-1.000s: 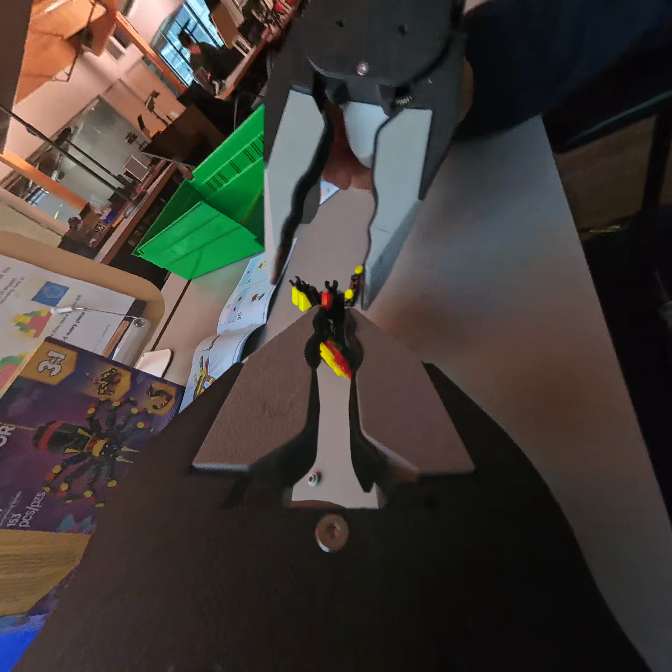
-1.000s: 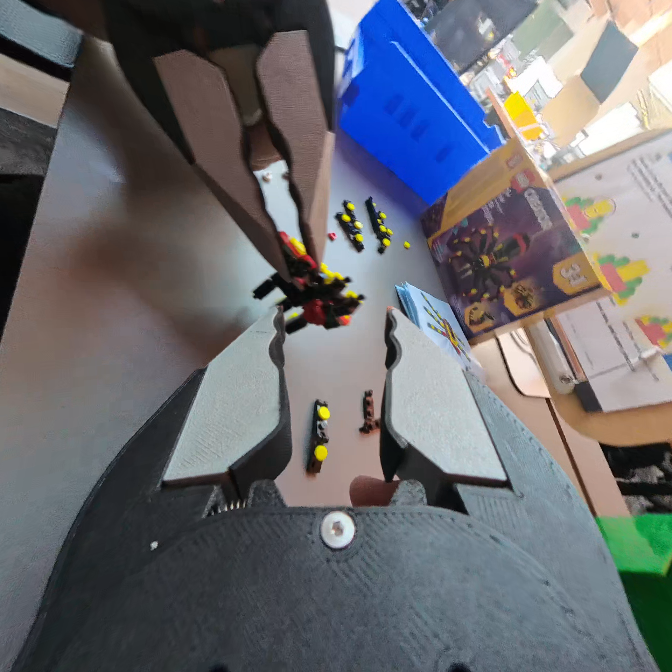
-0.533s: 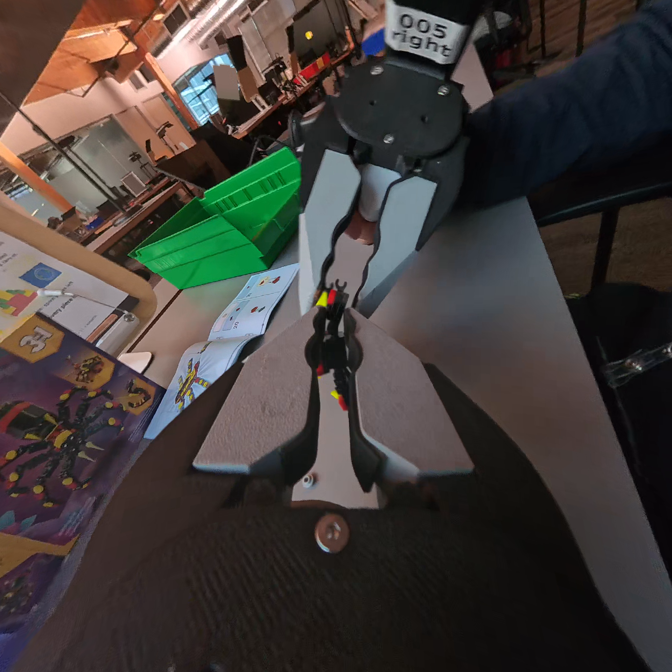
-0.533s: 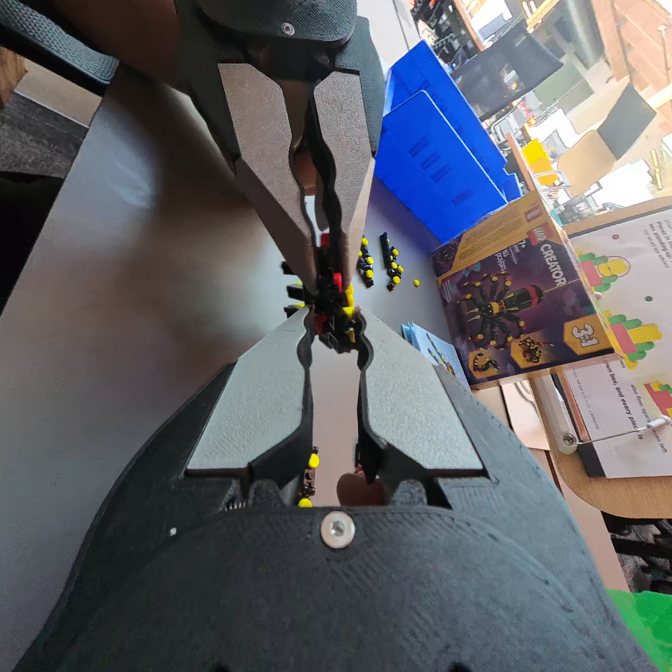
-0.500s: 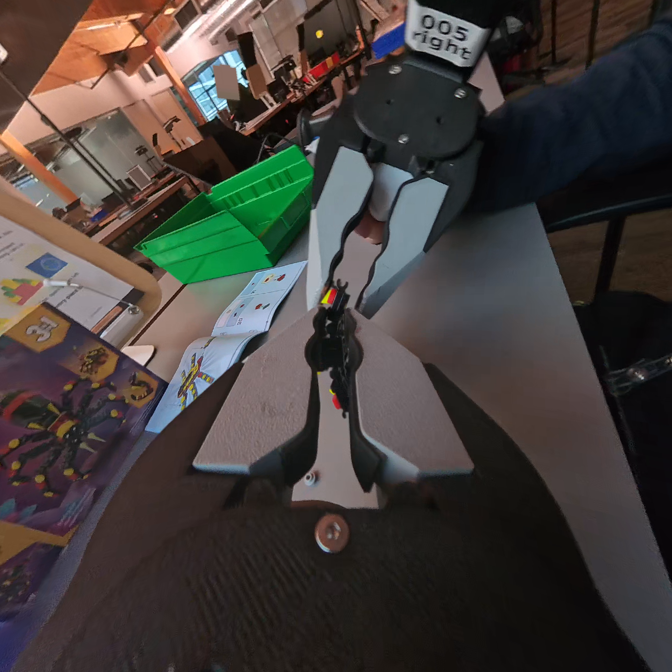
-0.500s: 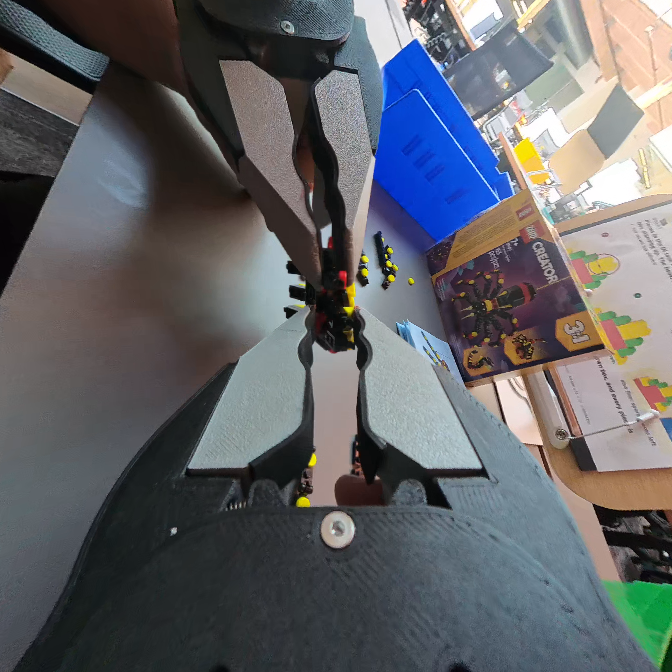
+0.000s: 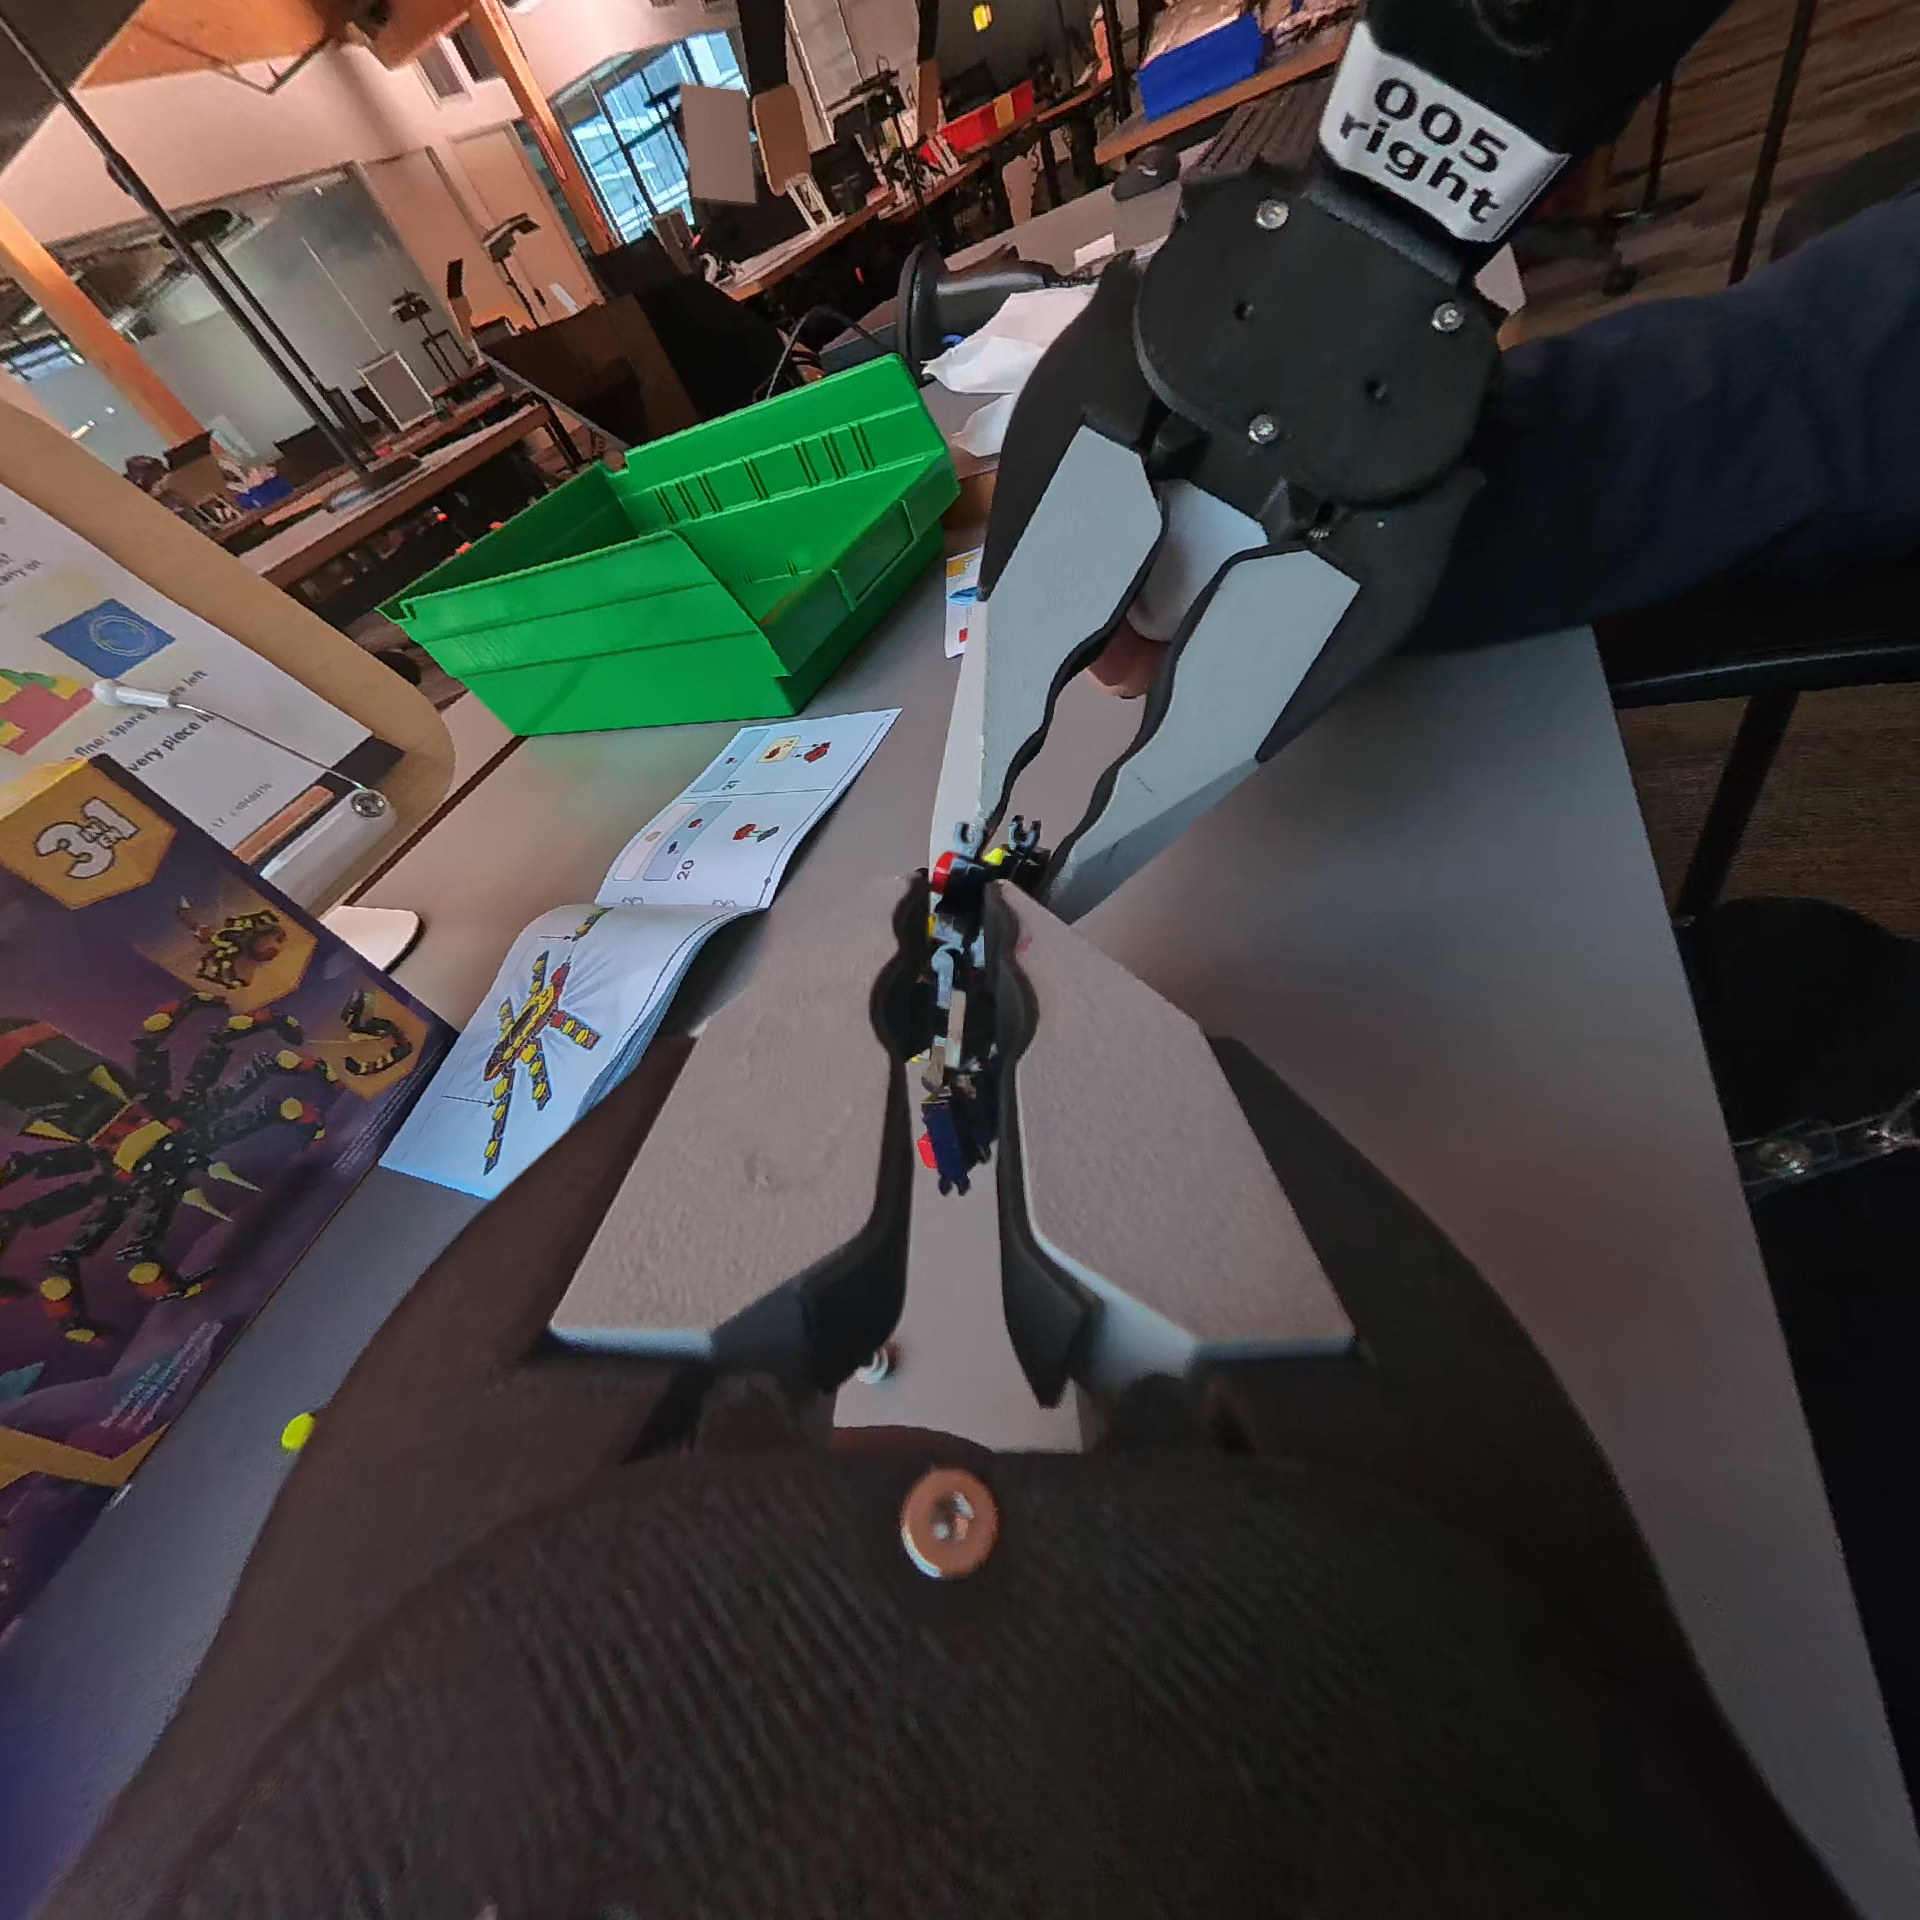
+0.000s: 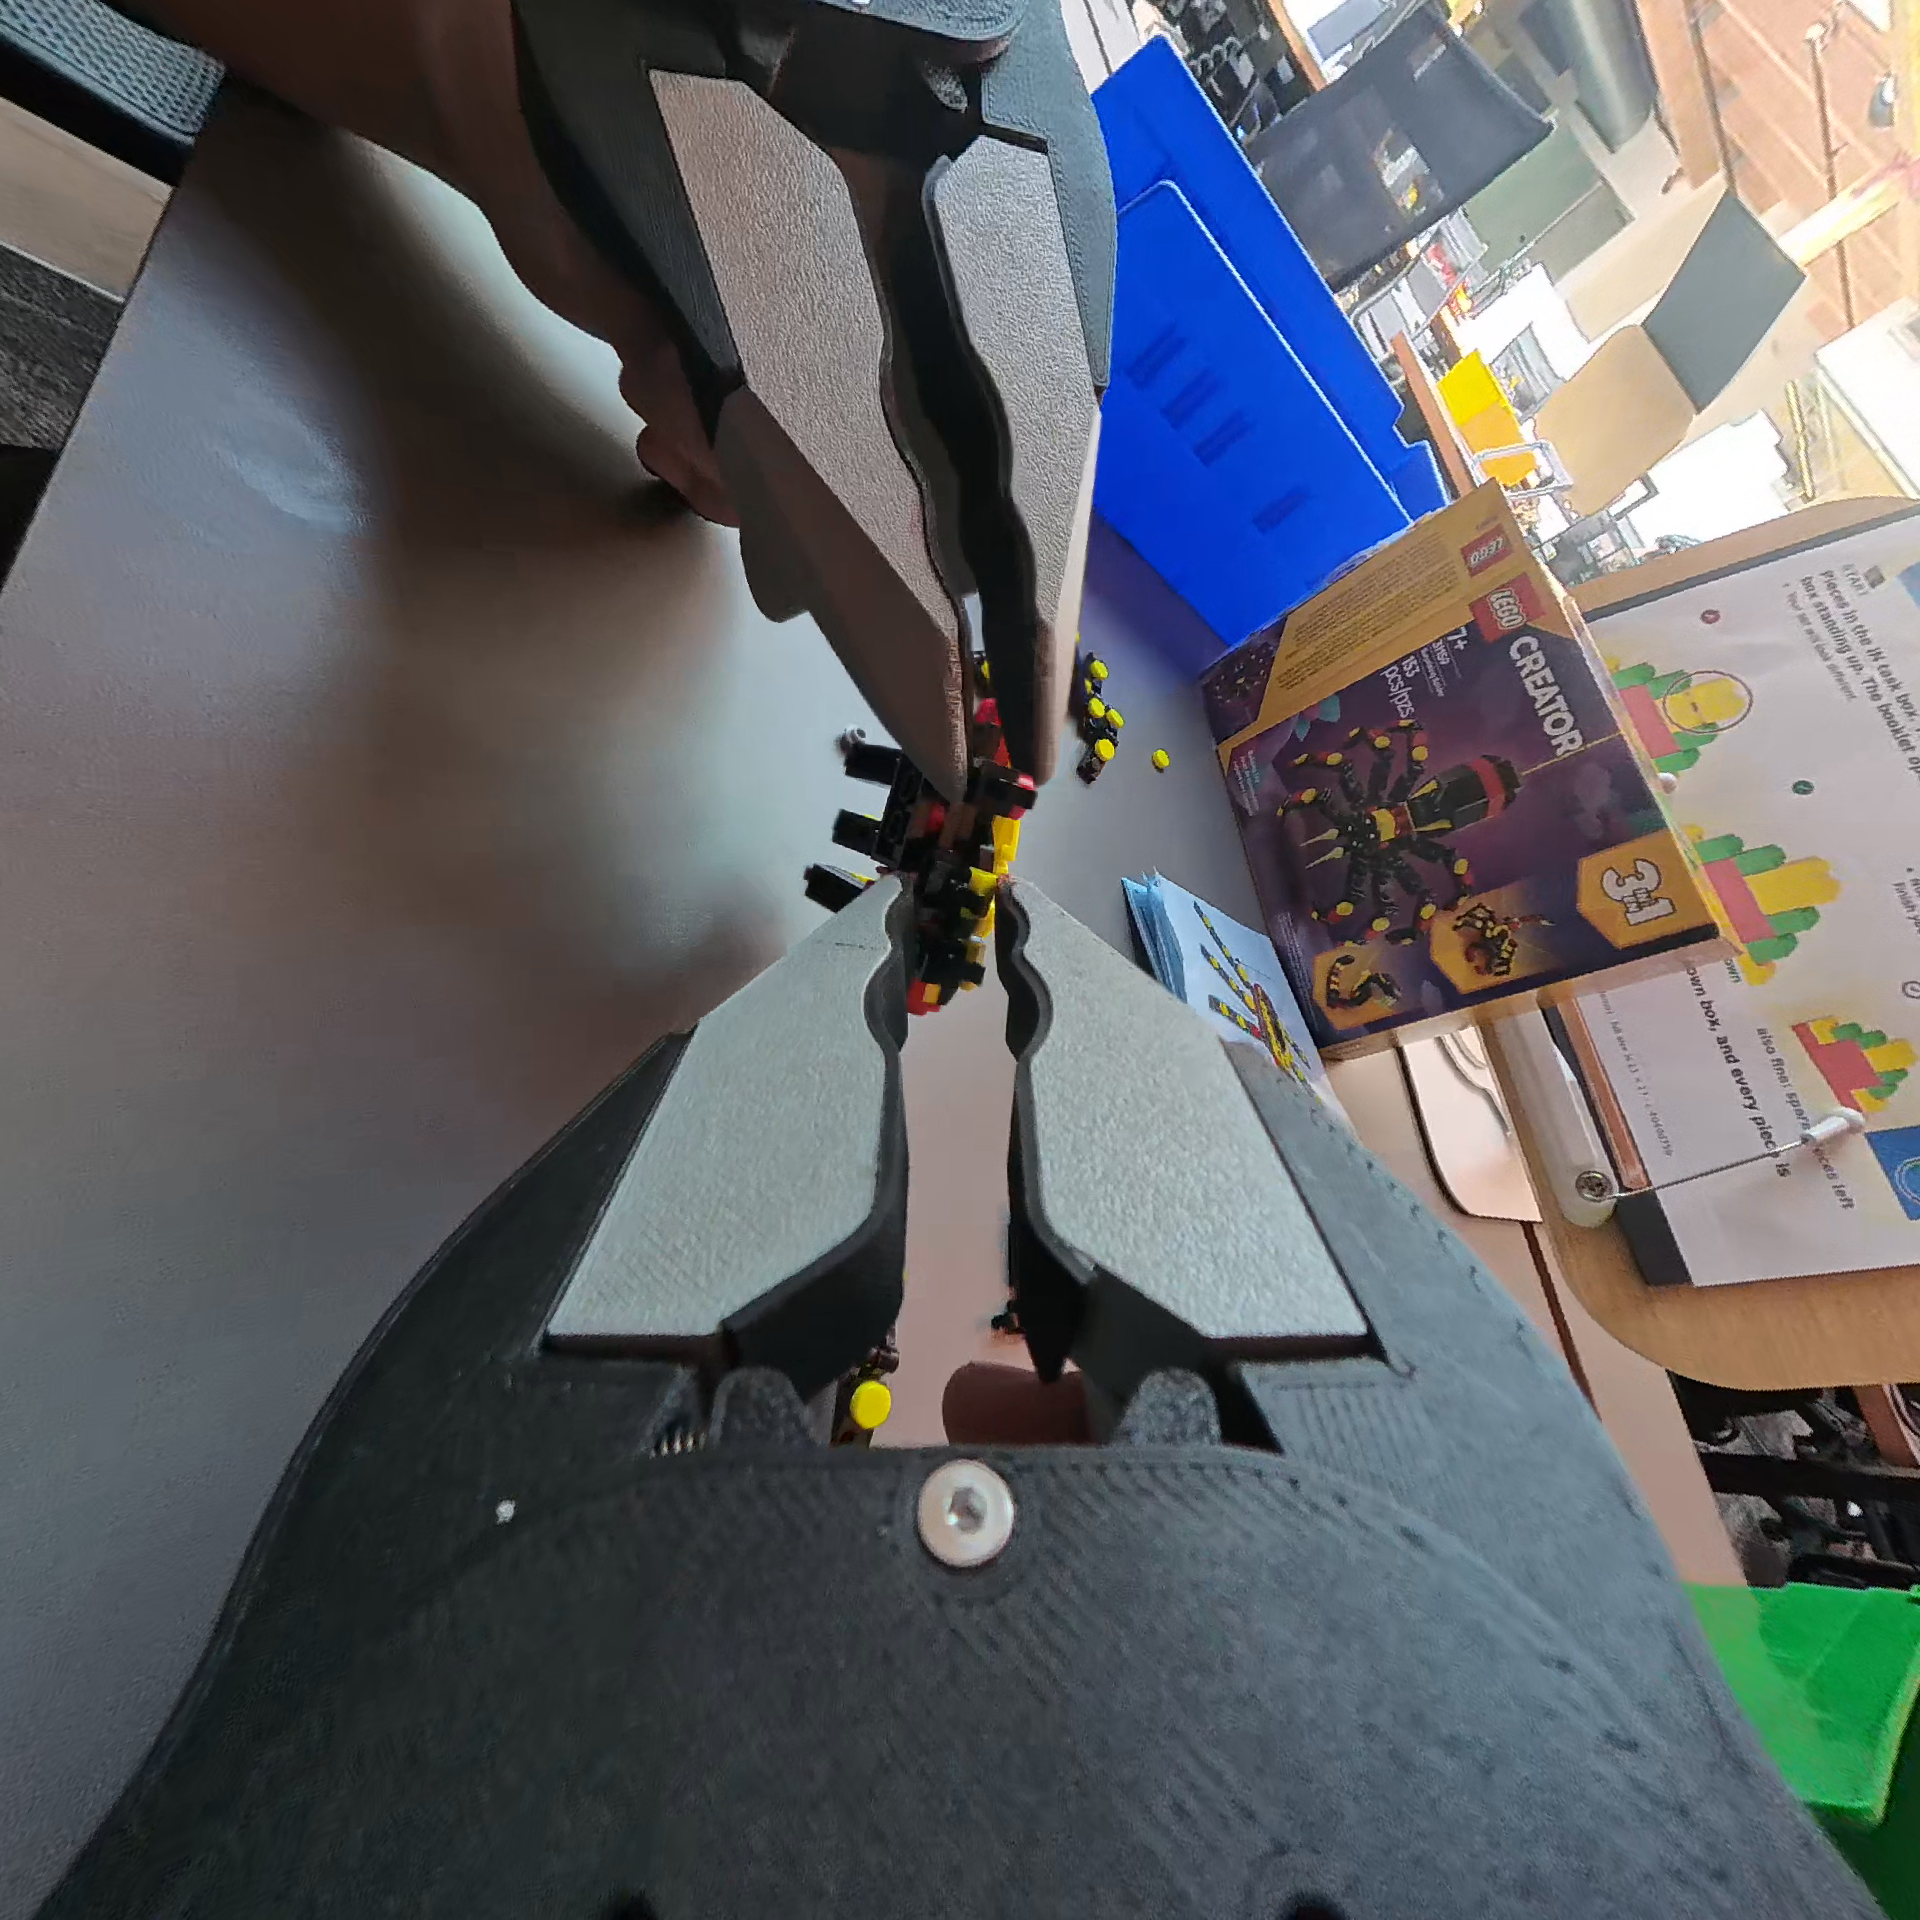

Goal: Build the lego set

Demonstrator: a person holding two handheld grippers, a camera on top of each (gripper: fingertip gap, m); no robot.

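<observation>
1. The left gripper (image 7: 961,914) is clamped on the spider model (image 7: 956,997), held above the table (image 7: 1351,935).
2. The right gripper (image 8: 951,914) pinches the model's other end between its fingertips.
3. Risk: opposing pulls could snap joints; clips beside the fingertips may drop.

A: What differs from a second ago?

B: The right tongs (image 8: 951,914), wide apart then, are now nearly closed around the black, red and yellow lego model (image 8: 951,862), tip to tip with the left tongs (image 7: 961,904).

A: And the model?

B: It is no longer clear of the right tongs; it now sits between both pairs of tips, turned edge-on.

A: Anything else?

B: Both tongs have tilted, so more of the room shows beyond them.
</observation>
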